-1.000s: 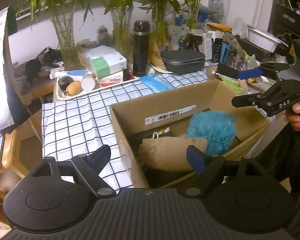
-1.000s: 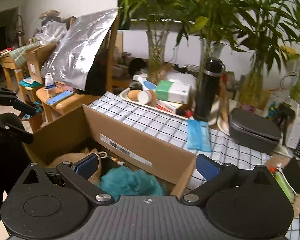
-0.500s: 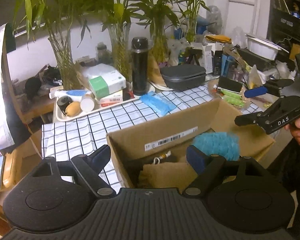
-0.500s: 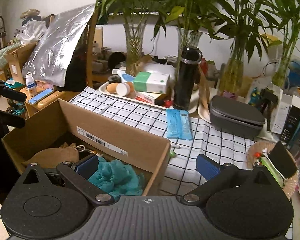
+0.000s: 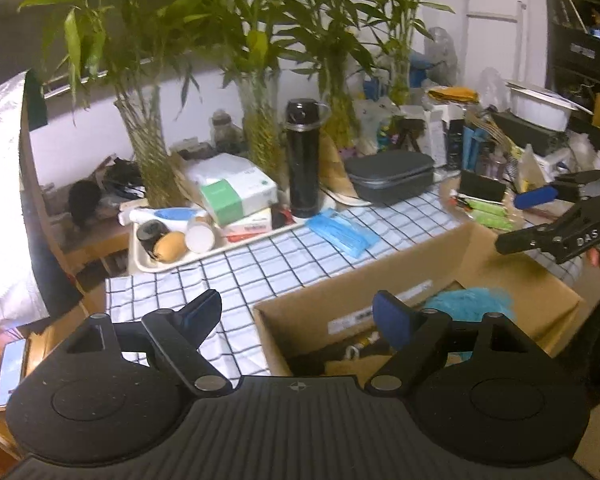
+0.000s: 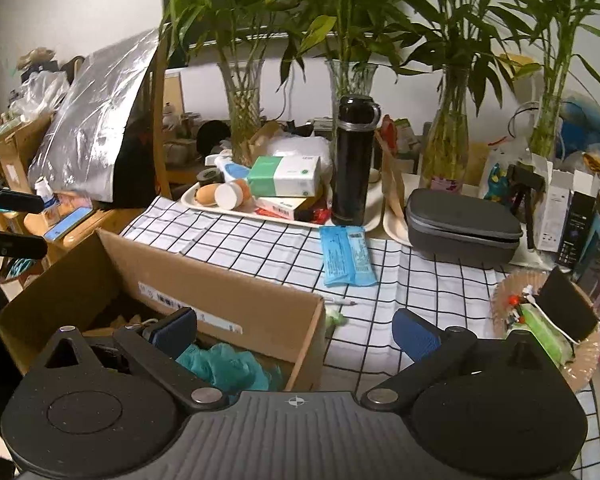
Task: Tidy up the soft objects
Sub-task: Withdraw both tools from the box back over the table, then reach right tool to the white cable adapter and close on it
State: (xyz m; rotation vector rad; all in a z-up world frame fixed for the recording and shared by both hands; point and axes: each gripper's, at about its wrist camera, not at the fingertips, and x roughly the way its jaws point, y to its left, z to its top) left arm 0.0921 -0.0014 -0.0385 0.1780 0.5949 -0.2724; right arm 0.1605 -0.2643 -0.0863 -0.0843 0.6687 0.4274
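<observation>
A cardboard box (image 5: pixel 412 268) stands on the checked tablecloth (image 5: pixel 260 264). Inside it lie a teal fluffy object (image 5: pixel 472 300) and a tan cloth item (image 5: pixel 356 366). The box also shows in the right wrist view (image 6: pixel 228 292) with the teal object (image 6: pixel 224 364) at its near end. My left gripper (image 5: pixel 296 314) is open and empty, above the box's near left corner. My right gripper (image 6: pixel 296 328) is open and empty, over the box's right end; it shows in the left wrist view (image 5: pixel 556 216) beyond the box's right end.
A blue packet (image 6: pixel 346 256) lies on the cloth behind the box. A tray (image 6: pixel 236 208) with boxes and small items, a black flask (image 6: pixel 354 160), a grey case (image 6: pixel 460 222) and bamboo vases (image 6: pixel 242 108) stand at the back. A plate (image 6: pixel 508 300) of small items lies right.
Both grippers have pulled back and risen from the box, so it sits lower in both views. Both stay open and empty. The box contents have not moved.
</observation>
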